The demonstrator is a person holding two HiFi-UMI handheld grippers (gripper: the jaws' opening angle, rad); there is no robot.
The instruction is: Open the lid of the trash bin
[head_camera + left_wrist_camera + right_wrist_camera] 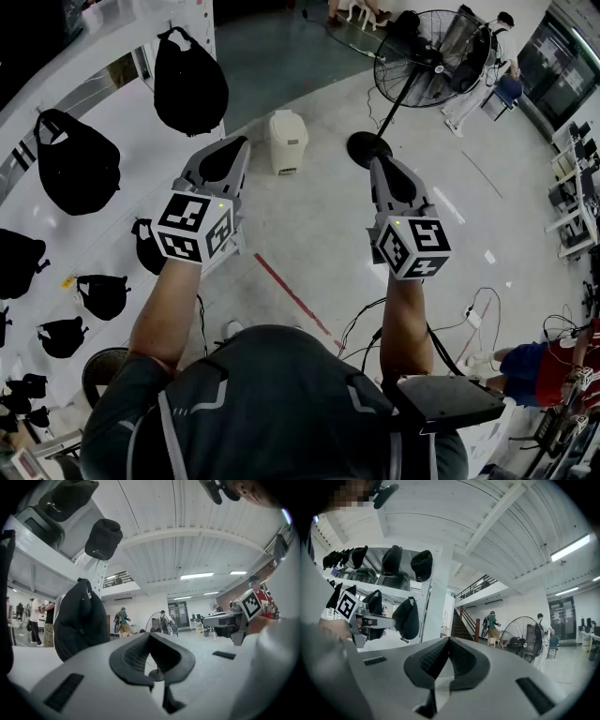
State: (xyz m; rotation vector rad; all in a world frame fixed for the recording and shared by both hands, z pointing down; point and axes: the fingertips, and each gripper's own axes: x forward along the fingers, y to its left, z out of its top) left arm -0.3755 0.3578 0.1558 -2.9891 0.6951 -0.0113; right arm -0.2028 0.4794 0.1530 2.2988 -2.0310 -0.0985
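A small cream trash bin (287,141) stands on the grey floor ahead of me, its lid down. My left gripper (240,143) is held level in the air, its tips just left of the bin in the head view; its jaws are shut with nothing between them. My right gripper (374,165) is level too, to the right of the bin, also shut and empty. In the left gripper view the closed jaws (150,635) point across the room, and the bin is hidden behind them. The right gripper view shows its closed jaws (449,640) the same way.
A white shelf rack (112,28) with several black bags (189,81) runs along the left. A pedestal fan (427,52) with a round base (367,147) stands right of the bin. Red tape (291,292) and cables (469,317) lie on the floor. A person (544,370) sits at lower right.
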